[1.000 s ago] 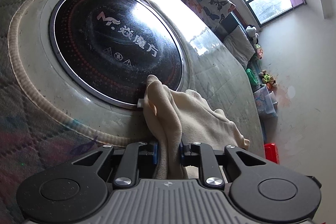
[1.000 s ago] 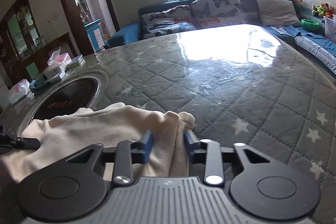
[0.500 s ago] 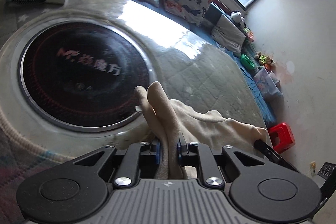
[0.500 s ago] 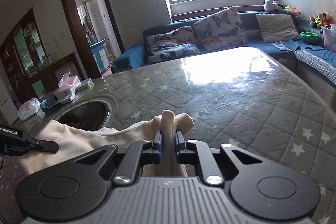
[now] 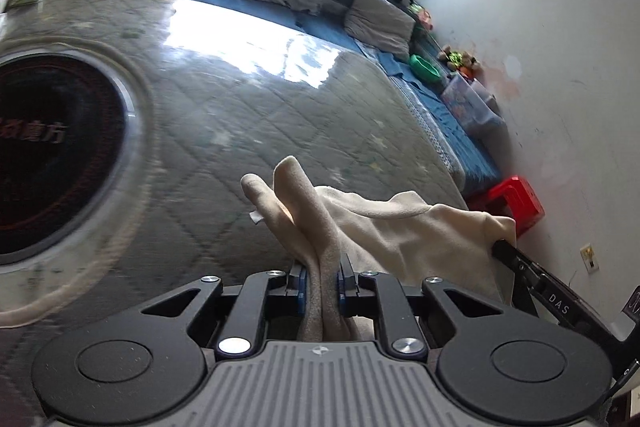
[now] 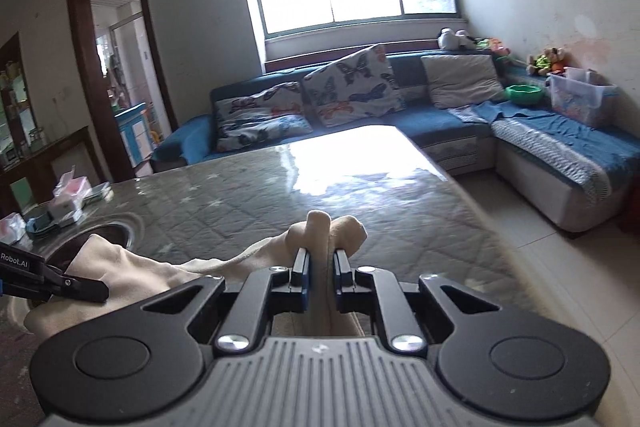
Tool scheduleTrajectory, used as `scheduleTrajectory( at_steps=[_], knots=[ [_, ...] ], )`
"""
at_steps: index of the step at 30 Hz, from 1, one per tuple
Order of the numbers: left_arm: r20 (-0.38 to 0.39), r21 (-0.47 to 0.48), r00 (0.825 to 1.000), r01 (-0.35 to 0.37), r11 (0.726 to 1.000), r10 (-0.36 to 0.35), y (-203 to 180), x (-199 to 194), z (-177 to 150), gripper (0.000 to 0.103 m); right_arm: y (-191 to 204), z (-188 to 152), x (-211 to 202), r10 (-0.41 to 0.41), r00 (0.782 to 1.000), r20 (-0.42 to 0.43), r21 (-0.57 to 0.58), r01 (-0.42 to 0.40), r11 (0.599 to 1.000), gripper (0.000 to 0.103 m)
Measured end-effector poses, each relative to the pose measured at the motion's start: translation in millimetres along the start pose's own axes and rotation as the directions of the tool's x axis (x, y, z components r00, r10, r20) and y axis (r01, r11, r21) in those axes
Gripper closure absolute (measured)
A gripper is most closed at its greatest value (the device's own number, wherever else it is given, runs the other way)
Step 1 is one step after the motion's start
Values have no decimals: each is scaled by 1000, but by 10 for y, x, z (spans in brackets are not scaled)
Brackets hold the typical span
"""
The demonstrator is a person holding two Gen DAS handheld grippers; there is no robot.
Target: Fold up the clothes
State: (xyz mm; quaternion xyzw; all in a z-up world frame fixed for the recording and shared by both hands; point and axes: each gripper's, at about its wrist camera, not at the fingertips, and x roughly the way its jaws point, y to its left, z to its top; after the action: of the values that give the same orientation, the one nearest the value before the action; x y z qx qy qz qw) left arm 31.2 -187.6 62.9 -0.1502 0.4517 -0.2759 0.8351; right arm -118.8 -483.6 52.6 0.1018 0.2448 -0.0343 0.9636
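My left gripper point(image 5: 320, 283) is clamped on a bunched edge of the cream garment point(image 5: 400, 227), blue pads pressed tight on both sides of the fold, two rounded tips of fabric sticking up past the jaws. My right gripper point(image 6: 320, 277) is clamped the same way on another bunch of the same cream garment point(image 6: 132, 267), a knob of cloth poking out above the pads. The cloth hangs stretched between my two grippers, sagging a little in the middle, held above the table point(image 5: 248, 115).

From the left wrist view the right gripper's black finger shows at the far right edge, at the garment's other corner. From the right wrist view the left gripper's black finger comes in from the left edge, touching the cloth there.

Table is covered in grey quilted fabric with small stars under a glossy clear sheet, strong window glare on it. A round black cooktop point(image 5: 48, 155) with a metal ring is set in the table, left of the garment. Behind the table a blue sofa point(image 6: 440, 115) with butterfly cushions point(image 6: 352, 87), a green bowl point(image 6: 524, 94), a clear plastic bin point(image 6: 580, 99). A red stool point(image 5: 516, 201) sits on the floor by the wall. Small boxes point(image 6: 68, 201) at the table's far left corner.
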Motion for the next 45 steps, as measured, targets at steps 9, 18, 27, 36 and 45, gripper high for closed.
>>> scheduleTrajectory(
  at_steps=[9,18,27,36,45],
  knots=[
    [-53,70,998,39,997,-35,-503,411,-38,88,-575,46,-147,-124,992,23,36,123,992,93],
    [-106,112,994,19,993,-7,-669,654,-146,88,-928,-81,-100,-190,982,-10,69,190,979,93],
    [-126,115,992,-13,993,28,-612,710,-203,88,-997,-188,75,-195,980,-44,83,198,977,93],
    [-110,137,992,-40,990,55,-633,736,-208,87,-1005,-167,236,-200,978,-60,67,204,977,92],
    [-83,147,993,-74,986,87,-600,784,-106,87,-927,-31,438,-195,979,-66,30,197,980,92]
  ],
)
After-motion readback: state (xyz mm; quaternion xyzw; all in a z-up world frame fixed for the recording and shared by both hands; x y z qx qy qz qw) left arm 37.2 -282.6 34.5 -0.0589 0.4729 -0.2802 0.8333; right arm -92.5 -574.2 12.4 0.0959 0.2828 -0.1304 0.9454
